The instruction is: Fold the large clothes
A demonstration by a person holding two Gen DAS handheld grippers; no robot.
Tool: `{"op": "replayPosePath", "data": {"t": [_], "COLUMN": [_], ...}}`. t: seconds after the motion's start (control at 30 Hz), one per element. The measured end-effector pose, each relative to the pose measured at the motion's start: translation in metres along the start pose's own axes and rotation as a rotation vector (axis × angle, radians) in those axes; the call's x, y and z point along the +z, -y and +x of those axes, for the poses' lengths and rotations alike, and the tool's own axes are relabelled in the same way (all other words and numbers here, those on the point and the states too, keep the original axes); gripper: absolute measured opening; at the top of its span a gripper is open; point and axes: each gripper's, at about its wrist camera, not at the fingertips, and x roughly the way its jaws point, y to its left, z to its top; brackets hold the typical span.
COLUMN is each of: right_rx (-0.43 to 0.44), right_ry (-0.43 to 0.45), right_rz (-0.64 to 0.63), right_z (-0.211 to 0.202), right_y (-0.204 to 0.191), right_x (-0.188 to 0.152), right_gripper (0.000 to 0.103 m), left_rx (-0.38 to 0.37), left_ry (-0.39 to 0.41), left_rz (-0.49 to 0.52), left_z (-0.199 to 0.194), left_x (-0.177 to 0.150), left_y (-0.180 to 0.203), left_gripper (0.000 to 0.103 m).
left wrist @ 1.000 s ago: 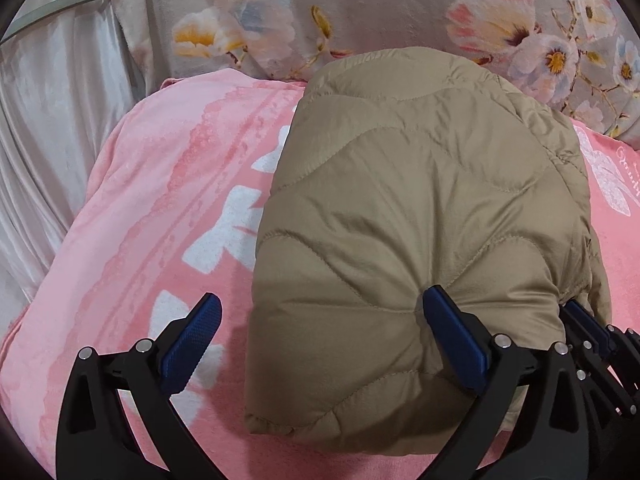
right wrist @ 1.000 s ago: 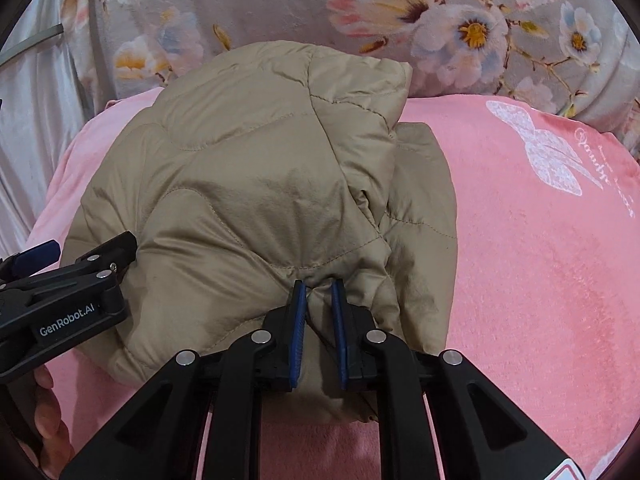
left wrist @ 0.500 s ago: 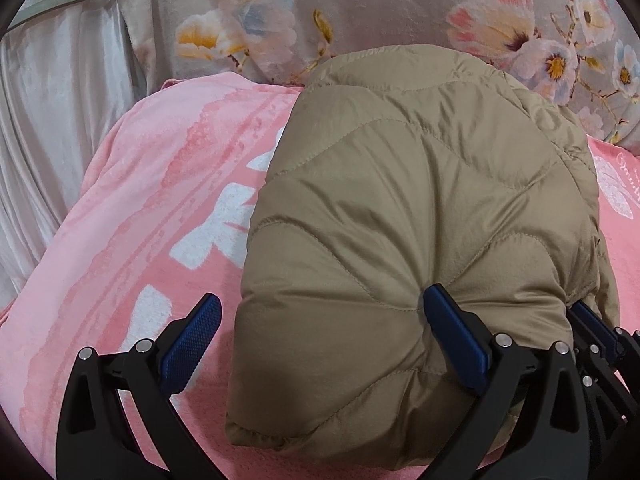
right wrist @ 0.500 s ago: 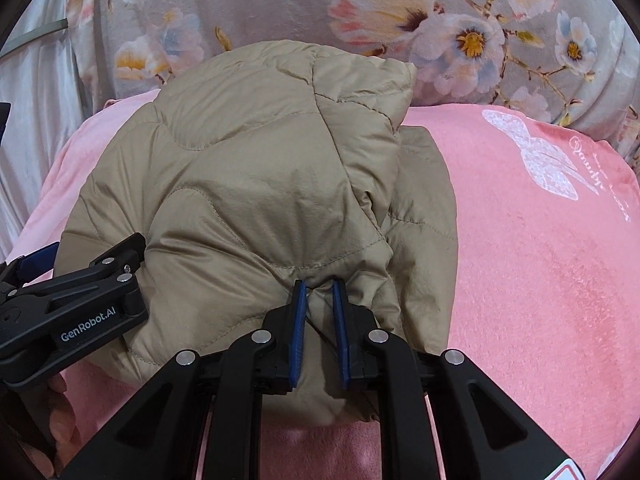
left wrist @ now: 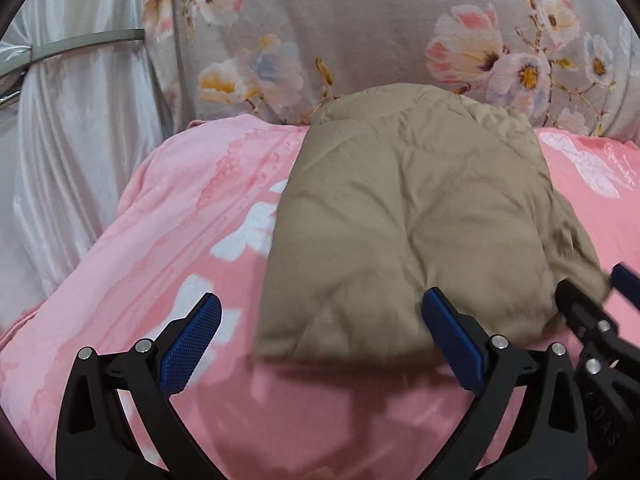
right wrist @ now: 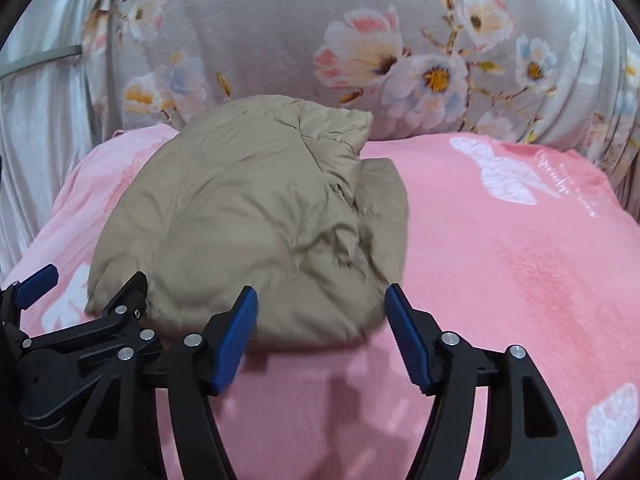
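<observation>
The pinch on the near hem of the tan quilted jacket [right wrist: 256, 216] has just been given up: the right gripper [right wrist: 320, 336] has been opening, and its blue pads now stand spread, clear of the fabric, with nothing between them. The left gripper [left wrist: 320, 340] is likewise held wide, empty (as it was a second ago). Both have been drawn back from the bundle, which is judged to mean the fold is laid and possibly complete. The jacket is left as a puffy, rounded packet with wavy stitch lines, matte and softly creased, resting on the fleecy pink blanket [right wrist: 500, 280] before a satiny floral pillow [right wrist: 400, 40].
</observation>
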Motion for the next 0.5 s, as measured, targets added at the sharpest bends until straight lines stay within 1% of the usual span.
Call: {"op": "replayPosePath", "data": {"t": [0.1,0.17,0.23,0.33,0.37,0.5], "right_rx": [0.0,-0.001,0.002,-0.012,-0.019,-0.023], "right_ry": [-0.032,-0.048,-0.061,-0.089,-0.093,-0.087], "right_rz": [-0.019,-0.012,0.004,0.009,0.01,0.004], "right_z": [-0.02,-0.033,-0.045,-0.056,-0.059,-0.068], "right_y": [0.001,0.004,0.006,0.006,0.005,0.002], "right_x": [-0.02,-0.033,-0.044,-0.058,-0.061,-0.068], "right_gripper": [0.076,0.078,0.081,0.082,0.082,0.082], "left_rx": [-0.031,-0.043,-0.038,-0.051,-0.045,-0.053], "left_ry": [-0.039,-0.056,-0.072,-0.104,-0.108,-0.119], "left_rz": [-0.012,-0.034,-0.035,-0.015,-0.015,-0.036], "left_z": [-0.018,-0.028,-0.035,-0.044,-0.047,-0.056], "left_x": [-0.02,-0.03,-0.038,-0.05,-0.053,-0.061], "left_y": [-0.006,-0.011,-0.012,-0.009,-0.01,-0.015], "left_gripper": [0.098,0.098,0.098,0.098,0.098,0.098]}}
